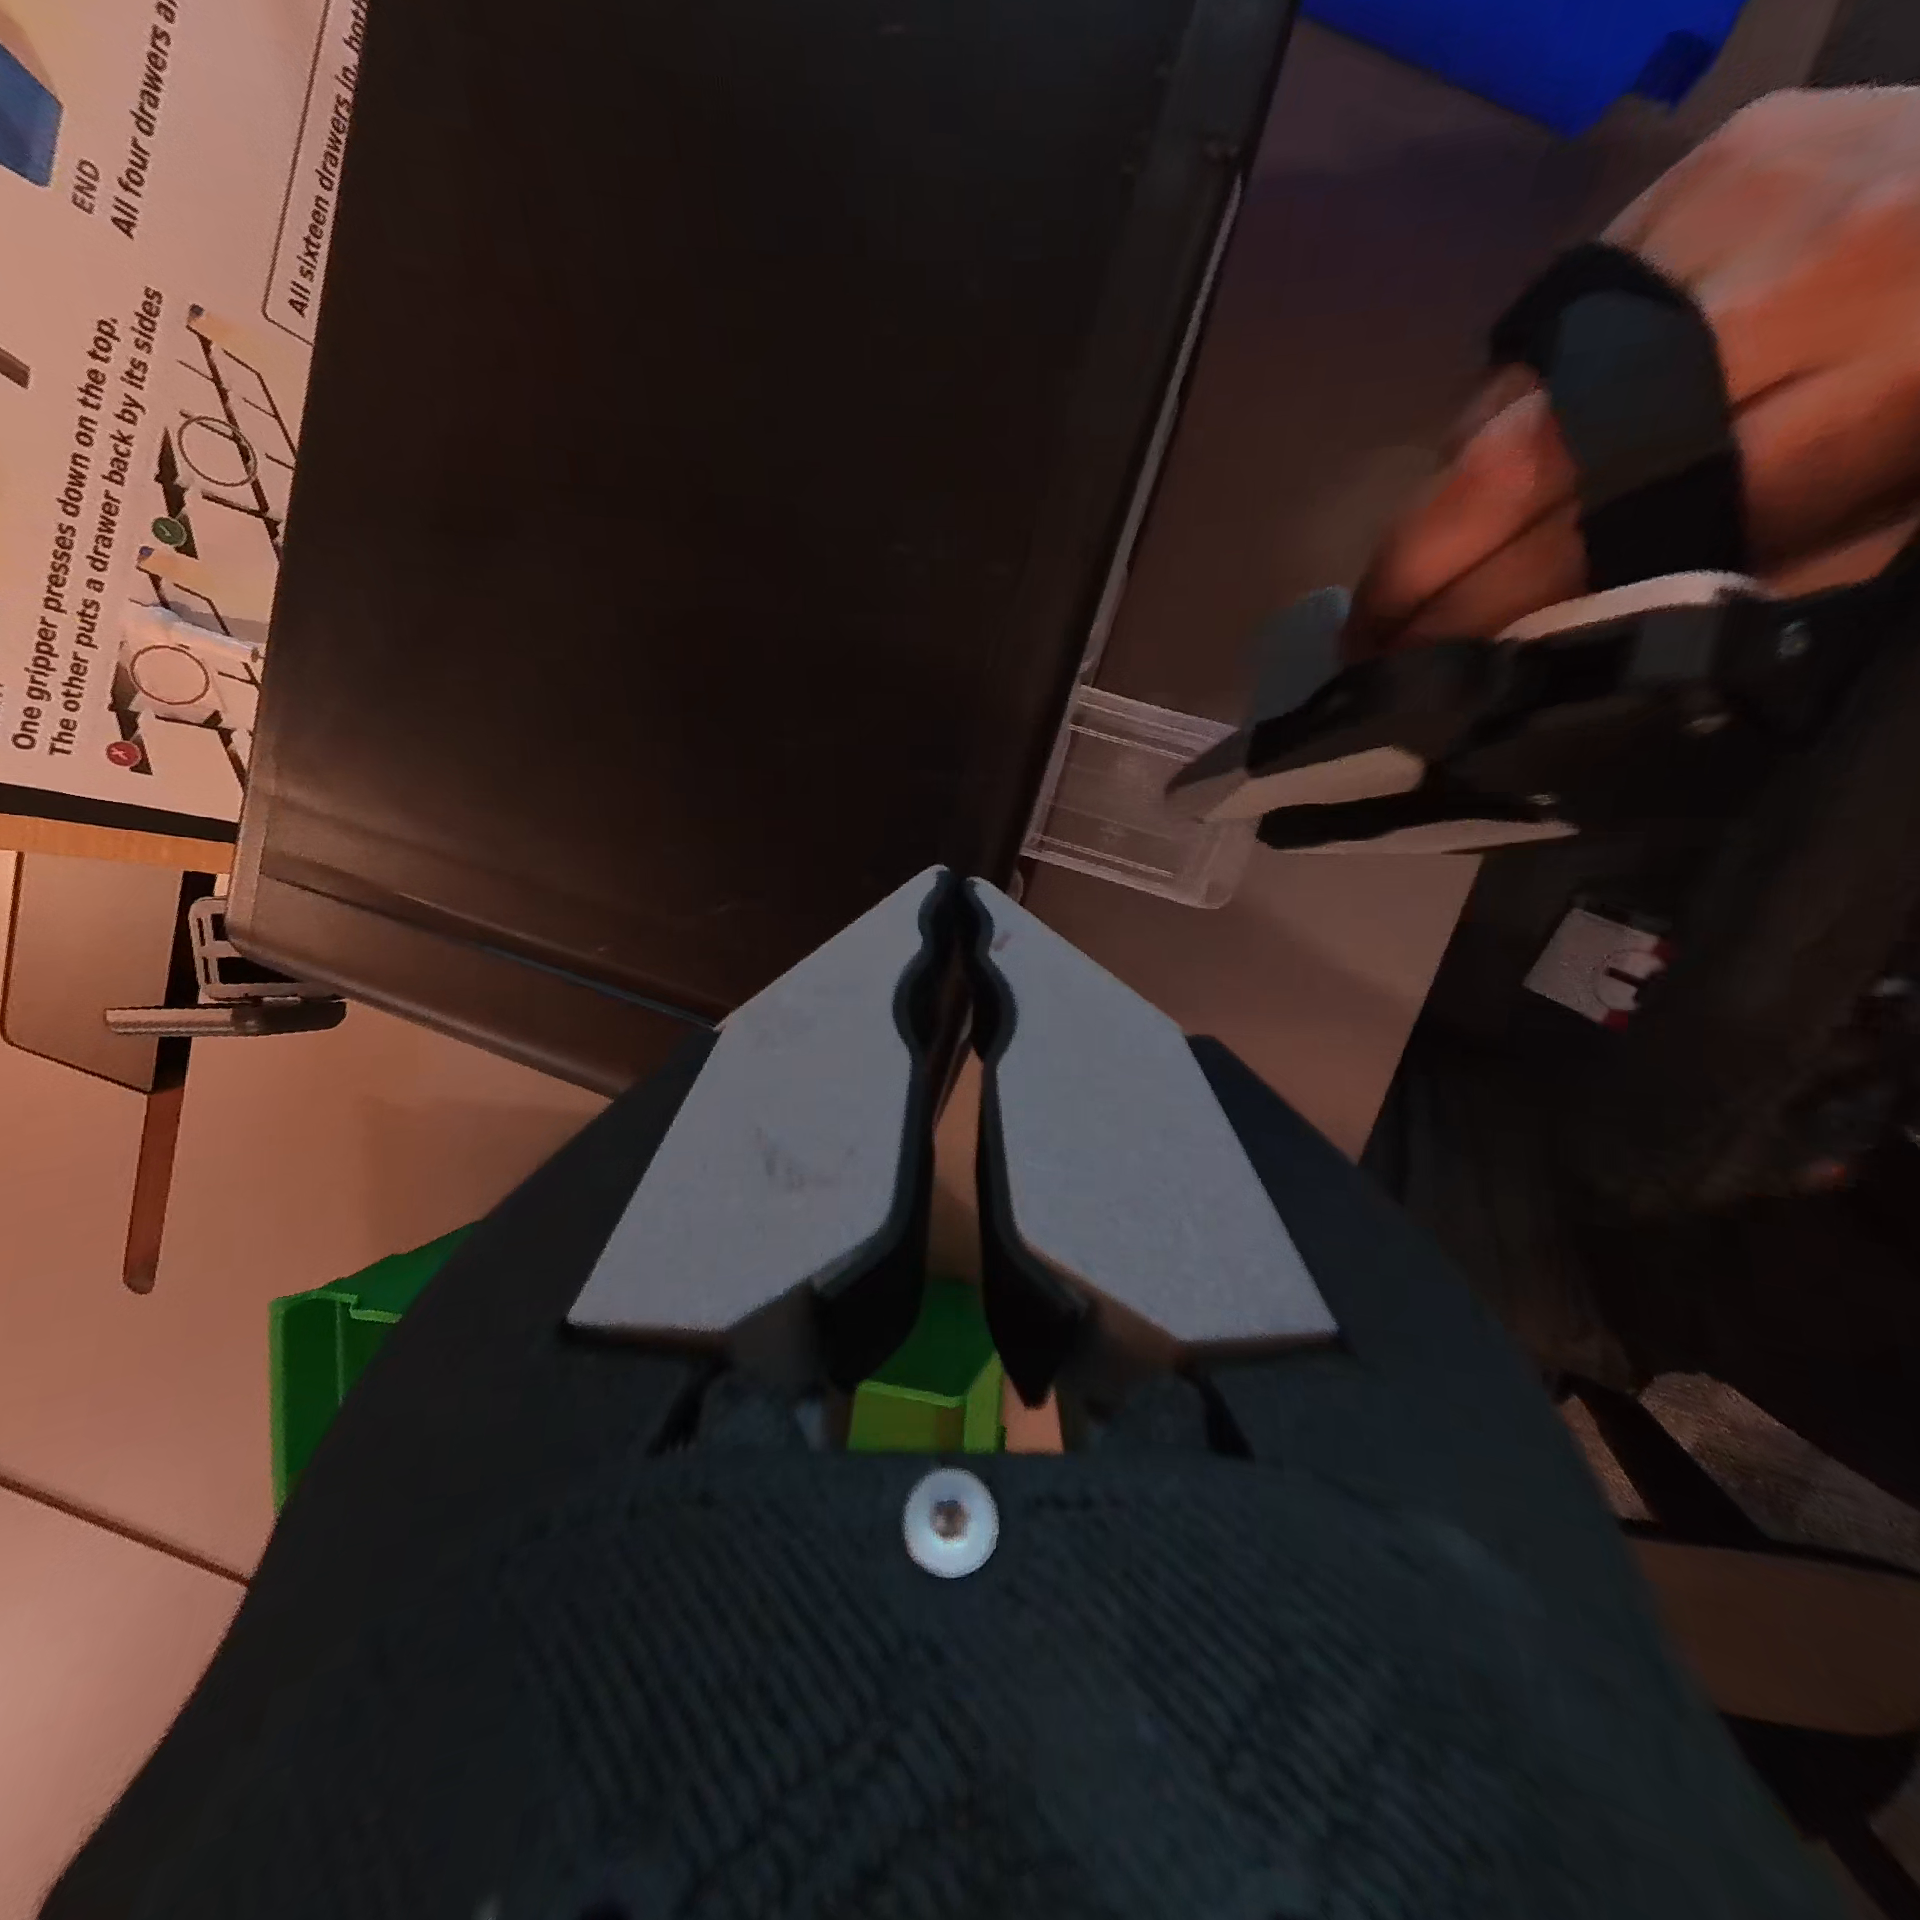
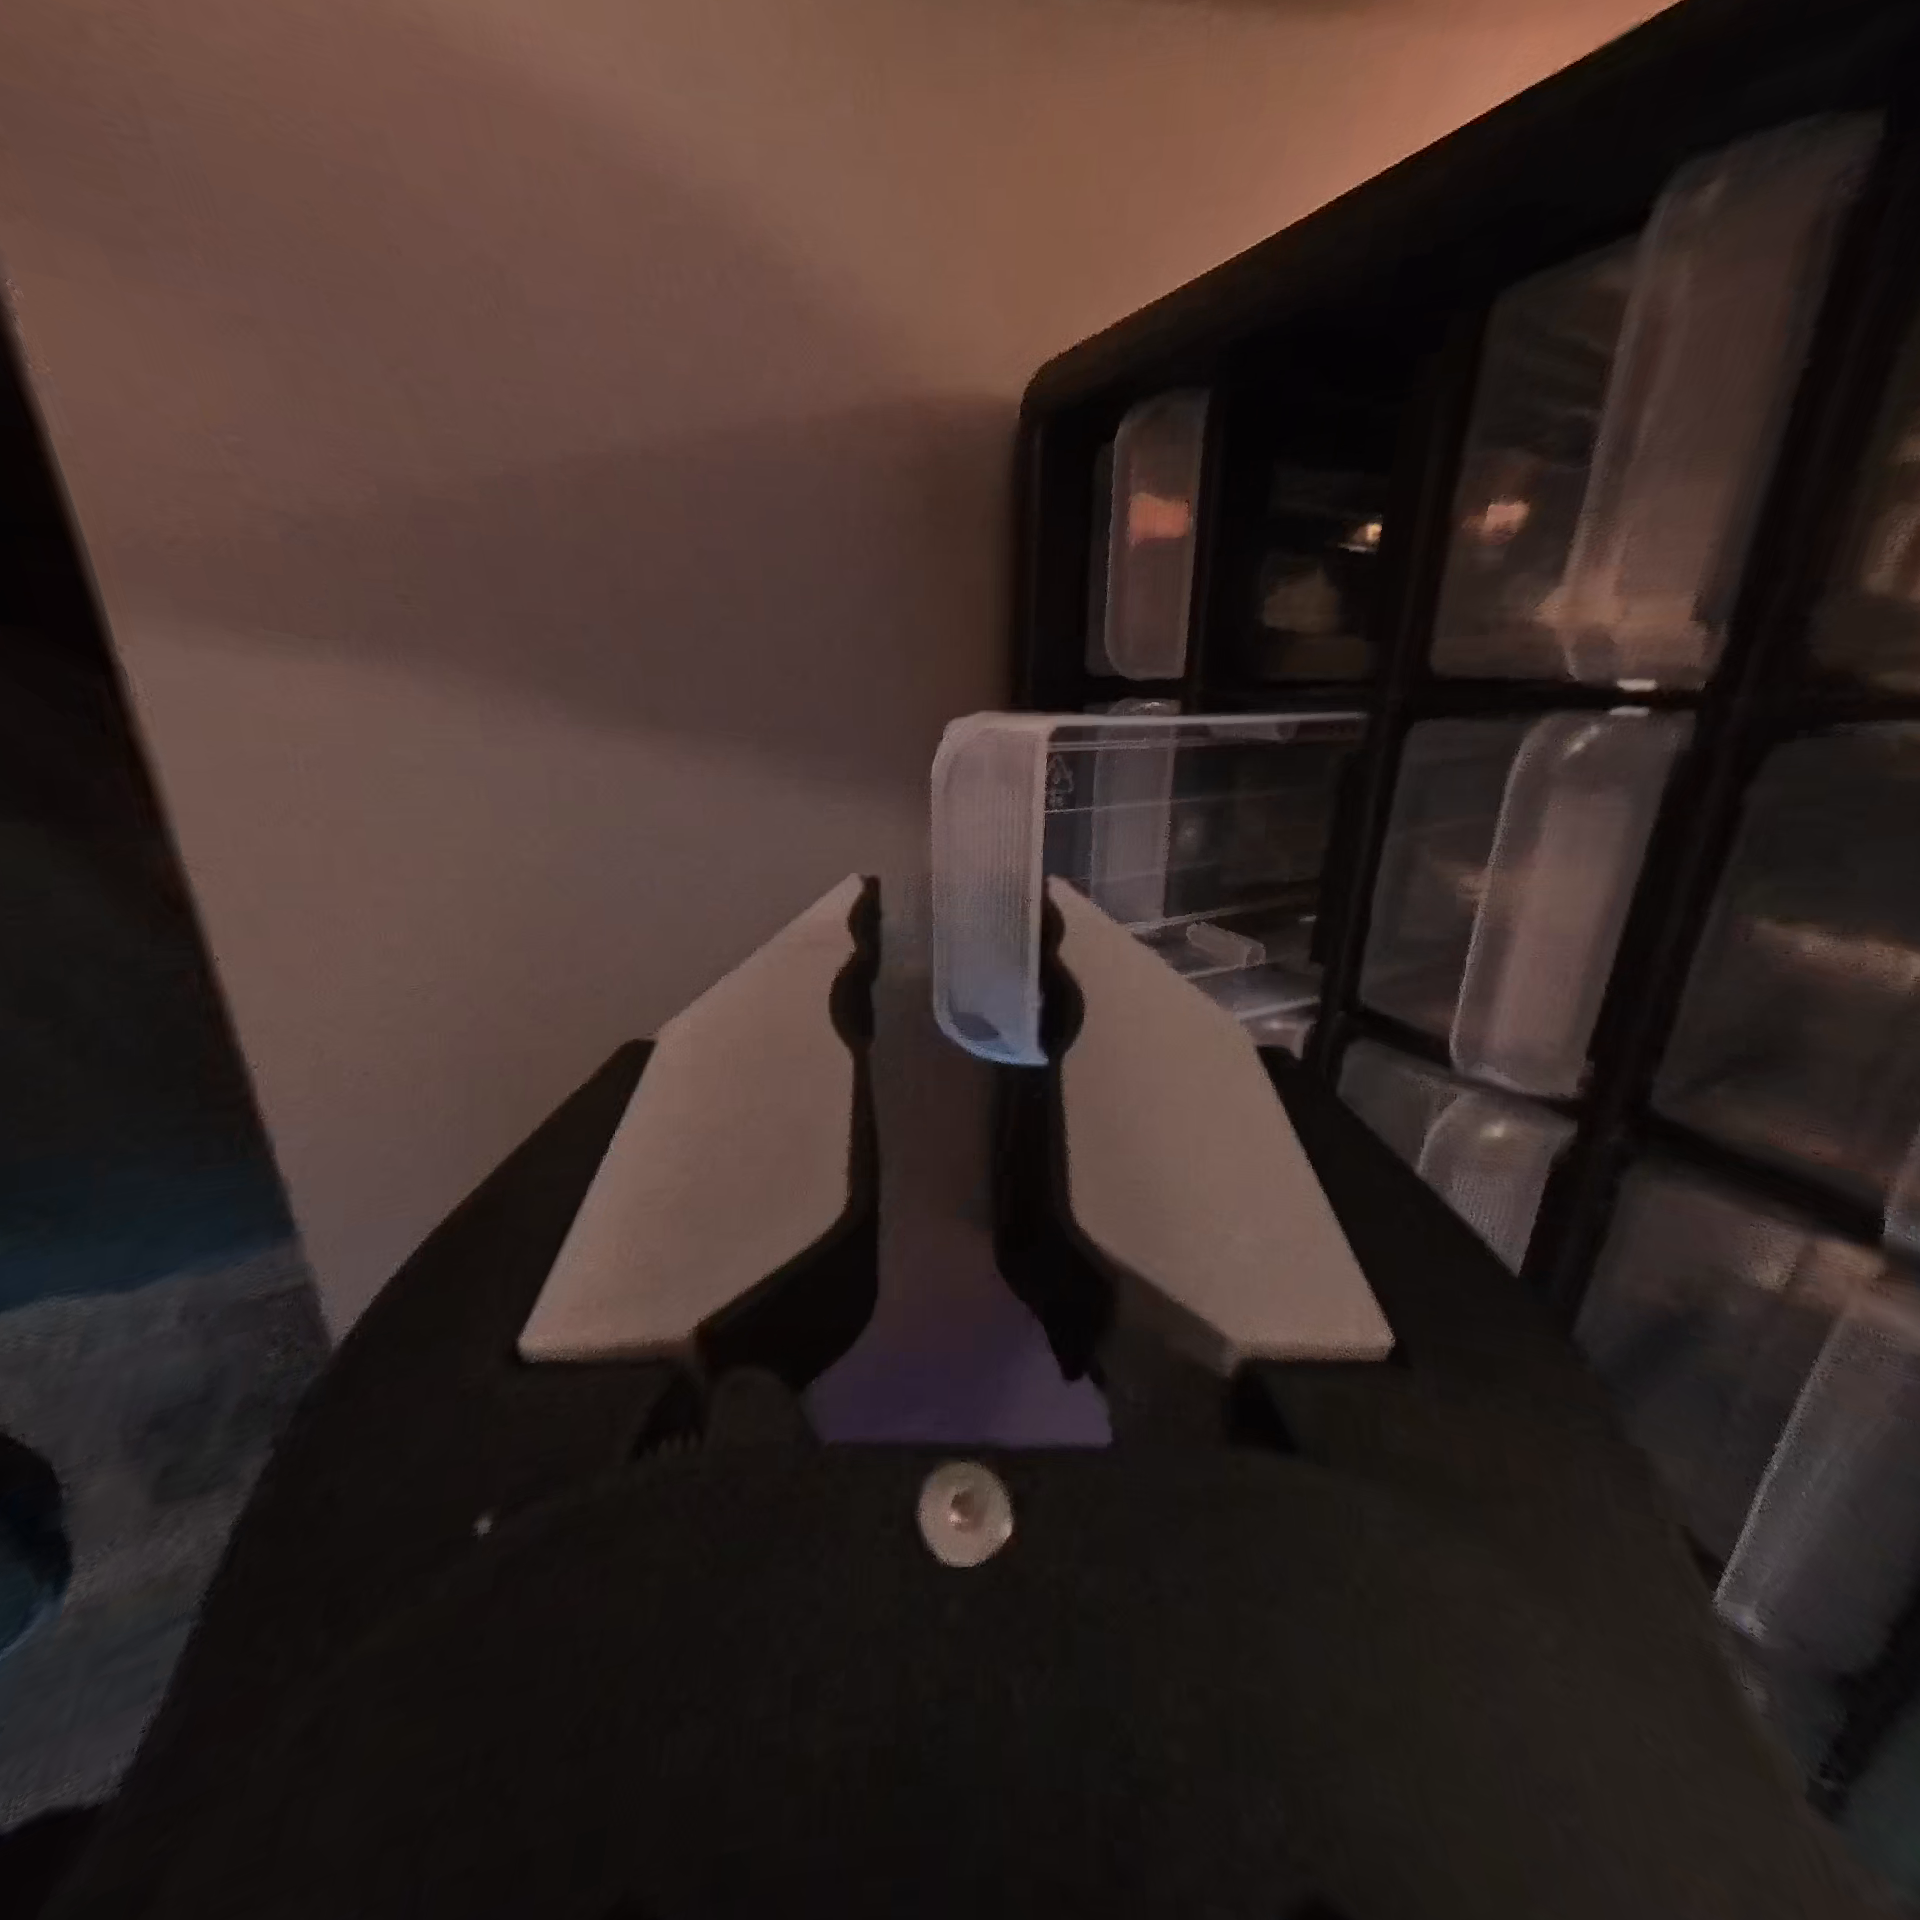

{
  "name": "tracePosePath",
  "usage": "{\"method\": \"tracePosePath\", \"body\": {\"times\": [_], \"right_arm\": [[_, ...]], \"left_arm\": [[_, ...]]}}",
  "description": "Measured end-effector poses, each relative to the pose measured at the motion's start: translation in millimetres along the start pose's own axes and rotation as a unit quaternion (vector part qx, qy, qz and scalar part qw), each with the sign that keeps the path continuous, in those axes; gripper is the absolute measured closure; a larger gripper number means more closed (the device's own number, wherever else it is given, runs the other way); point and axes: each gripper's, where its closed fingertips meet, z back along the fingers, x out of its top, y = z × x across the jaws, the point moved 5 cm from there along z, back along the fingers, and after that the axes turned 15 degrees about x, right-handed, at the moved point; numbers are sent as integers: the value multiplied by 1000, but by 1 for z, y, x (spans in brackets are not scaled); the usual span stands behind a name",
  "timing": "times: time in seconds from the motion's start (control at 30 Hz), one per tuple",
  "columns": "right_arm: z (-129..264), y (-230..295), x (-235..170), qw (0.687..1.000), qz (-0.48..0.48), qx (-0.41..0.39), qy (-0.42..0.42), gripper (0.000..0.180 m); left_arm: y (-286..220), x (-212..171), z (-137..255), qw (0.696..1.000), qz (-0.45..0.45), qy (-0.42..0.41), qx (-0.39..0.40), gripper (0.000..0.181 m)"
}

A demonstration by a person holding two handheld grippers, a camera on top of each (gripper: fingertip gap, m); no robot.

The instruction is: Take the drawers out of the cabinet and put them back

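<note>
Pressing your left tongs [image 1: 954,894], clenched tip to tip on nothing, against the dark cabinet [image 1: 727,416] at frame centre, you are steadying it. Your right tongs [image 2: 956,914] are standing released around the frosted handle of the clear drawer [image 2: 1195,831], which is jutting partway from its slot at mid-frame. Only the right-hand finger seems to be touching the handle, so closing off-centre could be twisting the drawer and jamming it. Neighbouring drawers [image 2: 1558,883] are crowding the right side. A green bin [image 1: 322,1371] is sitting at lower left, an instruction sheet [image 1: 125,416] at upper left on the table [image 1: 104,1299].
</note>
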Motion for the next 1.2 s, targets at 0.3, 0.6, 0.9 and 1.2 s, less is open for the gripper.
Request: {"method": "tracePosePath", "body": {"times": [0.3,0.6,0.9,1.2], "right_arm": [[42,27,8,986,10,13,-168,159],[-9,-9,-14,982,-99,8,-161,180],[9,-32,-35,969,-160,-42,-185,180],[16,-4,-27,964,-99,62,-239,173]], "left_arm": [[1,-1,0,1000,19,-10,-8,181],[2,-2,-1,999,35,-20,-23,181],[2,-2,-1,999,41,-14,-19,181],[1,-3,-1,998,67,-20,-9,181]]}}
